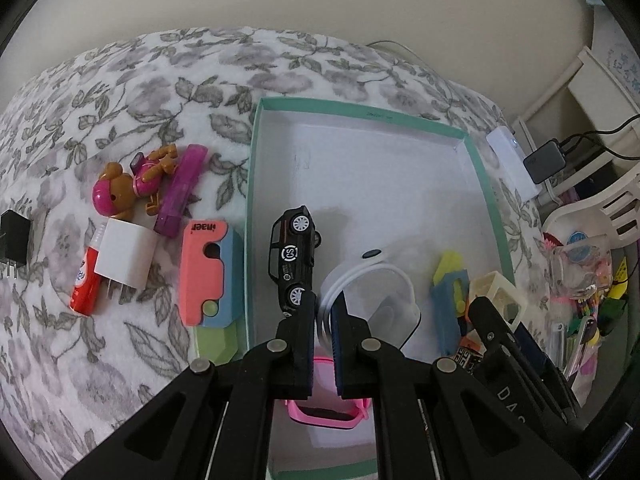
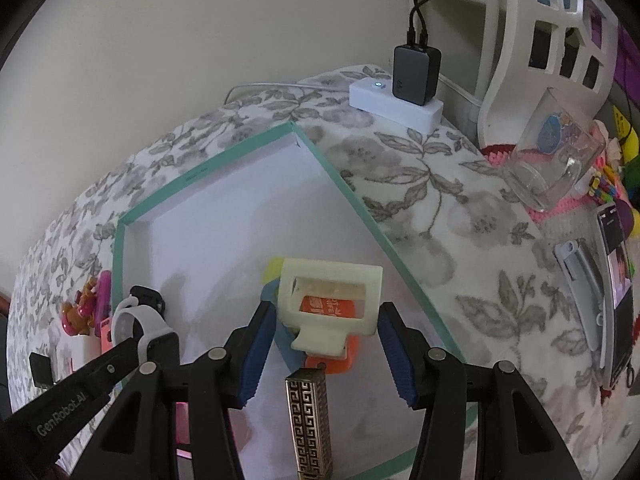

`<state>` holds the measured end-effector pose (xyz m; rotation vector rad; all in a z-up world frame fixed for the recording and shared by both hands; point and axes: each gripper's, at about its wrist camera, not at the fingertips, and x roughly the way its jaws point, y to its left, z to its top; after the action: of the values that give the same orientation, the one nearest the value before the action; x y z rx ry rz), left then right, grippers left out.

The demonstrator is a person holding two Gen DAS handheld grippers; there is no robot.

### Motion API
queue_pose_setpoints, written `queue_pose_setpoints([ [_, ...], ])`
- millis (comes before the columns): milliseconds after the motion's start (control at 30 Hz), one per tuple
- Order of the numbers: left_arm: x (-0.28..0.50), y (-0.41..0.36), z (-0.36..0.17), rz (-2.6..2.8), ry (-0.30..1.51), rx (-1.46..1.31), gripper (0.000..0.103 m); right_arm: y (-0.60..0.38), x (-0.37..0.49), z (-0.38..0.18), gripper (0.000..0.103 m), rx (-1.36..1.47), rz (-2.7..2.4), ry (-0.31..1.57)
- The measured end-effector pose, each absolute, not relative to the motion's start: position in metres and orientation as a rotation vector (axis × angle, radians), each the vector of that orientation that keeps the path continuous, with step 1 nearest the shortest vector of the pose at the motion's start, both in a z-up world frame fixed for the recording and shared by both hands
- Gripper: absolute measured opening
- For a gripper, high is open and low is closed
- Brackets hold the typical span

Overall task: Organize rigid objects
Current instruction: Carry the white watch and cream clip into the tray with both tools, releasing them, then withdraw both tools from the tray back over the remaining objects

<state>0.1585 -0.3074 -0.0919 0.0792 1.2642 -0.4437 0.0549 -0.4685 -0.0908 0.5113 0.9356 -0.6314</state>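
Wrist view on the left first: the left tool [image 1: 324, 304] sits low over the near part of the teal-rimmed box [image 1: 253, 184], its fingers pressed close on the white band of a smartwatch [image 1: 370, 280]. The band stands on edge between the pads and loops away forward and to the right, so the watch's bulk lies ahead of the tool, inside the box. A black toy car [image 1: 294, 258] lies just left of the tips, its long axis running away from the camera; whether it touches the left finger cannot be told. Outside the box to the left, on the floral bedspread [image 1: 120, 360], wait a white charger plug [image 1: 124, 258], a red tube [image 1: 85, 284], a pink-and-blue block [image 1: 208, 272], a purple clip [image 1: 182, 190] and a pink-helmeted pup figure [image 1: 128, 188], all nearer this hand than the other.

Right wrist view: the right tool [image 2: 324, 350] hangs with fingers spread wide either side of a cream frame piece [image 2: 330, 300], apparently touching neither flank. The piece lies straight ahead, its long axis crosswise to the fingers, resting over an orange block [image 2: 326, 308] in the box's right corner. A patterned metal lighter [image 2: 310, 420] lies directly beneath, pointing forward. The tool's approach is steep, looking down into the box.
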Motion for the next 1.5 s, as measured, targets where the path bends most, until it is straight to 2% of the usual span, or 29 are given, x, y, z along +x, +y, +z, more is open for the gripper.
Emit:
queue_pose_setpoints([
  [167, 0.159, -0.305, -0.084, -0.440, 1.264, 0.074, 0.009, -0.467, 0.056, -0.087, 0.058, 0.503, -0.631, 0.935],
  [233, 0.159, -0.304, -0.080, -0.442, 1.259, 0.068, 0.012, -0.466, 0.056, -0.085, 0.063, 0.495, -0.632, 0.934],
  [267, 0.158, -0.304, -0.078, -0.444, 1.258, 0.061, 0.016, -0.465, 0.056, -0.084, 0.068, 0.491, -0.631, 0.931],
  [300, 0.158, -0.303, -0.076, -0.446, 1.259, 0.050, 0.021, -0.464, 0.056, -0.083, 0.069, 0.487, -0.629, 0.927],
  [433, 0.158, -0.299, -0.072, -0.464, 1.272, -0.020, 0.029, -0.462, 0.057, -0.081, 0.069, 0.480, -0.624, 0.926],
  [500, 0.157, -0.298, -0.072, -0.469, 1.282, -0.035, 0.037, -0.461, 0.056, -0.081, 0.069, 0.474, -0.624, 0.928],
  [633, 0.158, -0.295, -0.070, -0.436, 1.271, -0.017, 0.038, -0.460, 0.056, -0.081, 0.070, 0.468, -0.625, 0.931],
  [733, 0.162, -0.287, -0.069, -0.413, 1.271, -0.028, 0.039, -0.459, 0.056, -0.081, 0.077, 0.464, -0.623, 0.932],
  [767, 0.164, -0.284, -0.070, -0.402, 1.270, -0.029, 0.043, -0.459, 0.056, -0.081, 0.078, 0.463, -0.621, 0.932],
  [867, 0.169, -0.275, -0.071, -0.350, 1.256, -0.015, 0.068, -0.458, 0.057, -0.082, 0.079, 0.462, -0.614, 0.935],
  [1000, 0.177, -0.260, -0.073, -0.285, 1.250, -0.007, 0.072, -0.455, 0.058, -0.084, 0.087, 0.454, -0.605, 0.938],
  [1033, 0.179, -0.257, -0.073, -0.274, 1.247, -0.005, 0.076, -0.454, 0.058, -0.084, 0.087, 0.454, -0.602, 0.939],
  [1067, 0.181, -0.254, -0.073, -0.262, 1.242, -0.004, 0.086, -0.453, 0.059, -0.084, 0.087, 0.453, -0.600, 0.940],
  [1100, 0.182, -0.250, -0.073, -0.251, 1.236, -0.004, 0.088, -0.452, 0.059, -0.085, 0.087, 0.453, -0.598, 0.941],
  [1167, 0.185, -0.243, -0.072, -0.239, 1.227, -0.013, 0.088, -0.451, 0.060, -0.086, 0.088, 0.450, -0.593, 0.945],
  [1233, 0.190, -0.235, -0.070, -0.237, 1.220, -0.027, 0.088, -0.449, 0.061, -0.087, 0.094, 0.444, -0.585, 0.950],
  [1267, 0.192, -0.231, -0.069, -0.230, 1.215, -0.029, 0.089, -0.448, 0.061, -0.087, 0.102, 0.441, -0.582, 0.949],
  [1367, 0.198, -0.218, -0.064, -0.195, 1.189, -0.036, 0.099, -0.446, 0.062, -0.087, 0.103, 0.435, -0.576, 0.947],
  [1500, 0.209, -0.189, -0.054, -0.148, 1.162, -0.065, 0.099, -0.443, 0.064, -0.085, 0.103, 0.446, -0.571, 0.943],
])
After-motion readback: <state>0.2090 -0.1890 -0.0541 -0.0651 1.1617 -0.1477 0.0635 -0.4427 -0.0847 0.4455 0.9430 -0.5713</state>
